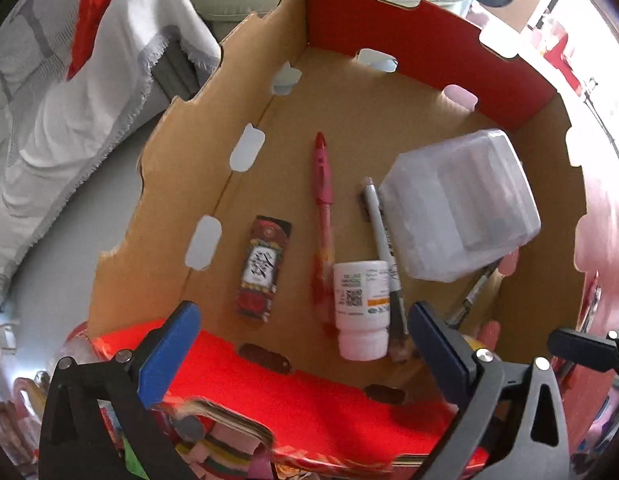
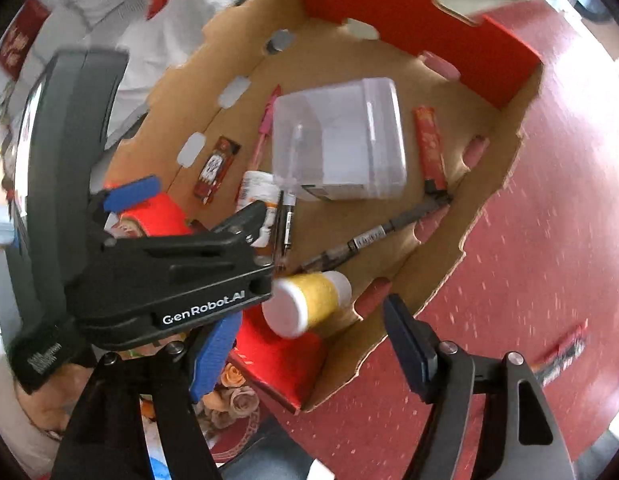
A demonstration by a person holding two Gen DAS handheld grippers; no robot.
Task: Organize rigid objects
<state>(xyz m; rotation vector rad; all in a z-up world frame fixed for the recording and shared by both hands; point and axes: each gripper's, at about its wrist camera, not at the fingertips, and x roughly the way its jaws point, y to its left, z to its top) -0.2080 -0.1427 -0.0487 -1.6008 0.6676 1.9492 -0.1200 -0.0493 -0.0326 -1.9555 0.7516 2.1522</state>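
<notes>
Both tongs, the left gripper (image 1: 301, 344) and the right gripper (image 2: 309, 344), stood released. A white bottle (image 1: 361, 308) lay in the cardboard box (image 1: 157, 184); a yellow bottle (image 2: 309, 304) was beneath the right one.

One brown cardboard box (image 2: 489, 168) with red-faced walls holds the lot. Inside it lies one clear rectangular plastic container (image 2: 341, 140). Bottles number two: one white pill bottle (image 1: 361, 308) with a printed label, and one yellow-banded white bottle (image 2: 309, 304). There is one pink and red pen (image 1: 323, 184), and dark slim pens number at least three, the blur hiding more. Small red printed packets number two: one dark-edged (image 1: 261, 268), one long (image 2: 429, 144).
</notes>
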